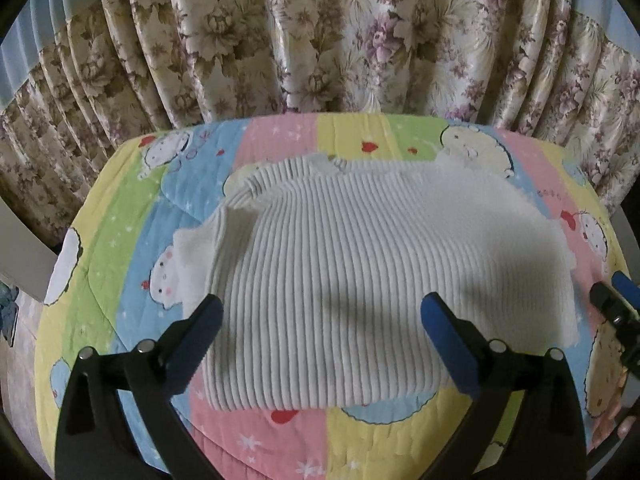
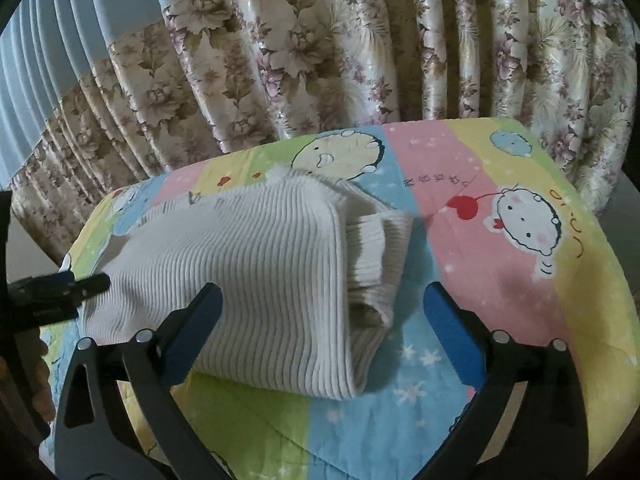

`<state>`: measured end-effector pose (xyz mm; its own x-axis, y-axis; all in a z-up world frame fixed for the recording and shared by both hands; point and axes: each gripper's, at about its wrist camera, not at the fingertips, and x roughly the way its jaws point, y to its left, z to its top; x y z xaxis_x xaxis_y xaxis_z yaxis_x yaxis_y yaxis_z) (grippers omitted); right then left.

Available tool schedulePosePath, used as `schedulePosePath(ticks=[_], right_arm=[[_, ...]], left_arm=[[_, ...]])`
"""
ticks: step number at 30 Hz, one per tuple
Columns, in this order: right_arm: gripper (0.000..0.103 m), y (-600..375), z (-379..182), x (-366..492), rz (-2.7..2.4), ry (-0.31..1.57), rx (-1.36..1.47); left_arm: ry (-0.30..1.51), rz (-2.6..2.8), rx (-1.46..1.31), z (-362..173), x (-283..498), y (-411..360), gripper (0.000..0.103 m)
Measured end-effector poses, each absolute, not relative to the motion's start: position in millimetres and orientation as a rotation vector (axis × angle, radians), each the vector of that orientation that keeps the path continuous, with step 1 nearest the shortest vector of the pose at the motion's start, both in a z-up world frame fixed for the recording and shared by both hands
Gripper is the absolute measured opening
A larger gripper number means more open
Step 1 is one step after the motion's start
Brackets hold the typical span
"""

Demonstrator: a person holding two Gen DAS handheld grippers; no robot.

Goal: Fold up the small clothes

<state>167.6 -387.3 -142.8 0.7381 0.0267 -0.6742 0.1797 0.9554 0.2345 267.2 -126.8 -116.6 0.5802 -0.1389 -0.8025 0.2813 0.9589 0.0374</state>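
A white ribbed knit sweater (image 1: 340, 264) lies folded on a colourful cartoon quilt (image 1: 120, 216). My left gripper (image 1: 322, 308) is open, hovering over the sweater's near edge, nothing between its blue pads. My right gripper (image 2: 322, 300) is open over the sweater's (image 2: 248, 272) right folded edge, where a ribbed cuff (image 2: 372, 248) sticks out. It holds nothing. The right gripper shows at the right edge of the left wrist view (image 1: 616, 308). The left gripper shows at the left edge of the right wrist view (image 2: 76, 284).
The quilt (image 2: 500, 280) covers a small table. Floral curtains (image 1: 320, 40) hang close behind it. A pale wall or board (image 1: 20, 256) stands at the left.
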Motion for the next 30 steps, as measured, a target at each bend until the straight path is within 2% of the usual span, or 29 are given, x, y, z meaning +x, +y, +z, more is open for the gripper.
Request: schedulePosePath(ticks=[6, 13, 24, 30], right_arm=[[0.1, -379.2, -146.7, 176.6, -0.139, 0.79, 0.192], [0.1, -391.8, -157.8, 182.5, -0.119, 0.837, 0.28], [0.1, -418.8, -184.3, 196.8, -0.096, 0.83, 0.334], [0.1, -437.6, -202.2, 204.7, -0.04, 0.83, 0.478]], left_arm=[[0.9, -0.268, 0.173, -111.9, 266.7, -130.9, 0.1], [0.92, -0.297, 0.125, -124.6, 269.0, -131.4, 0.1], [1.015, -0.225, 0.2, -167.8, 292.6, -144.1, 0.1], [1.01, -0.213, 0.237, -177.8, 294.9, -146.0, 0.1]])
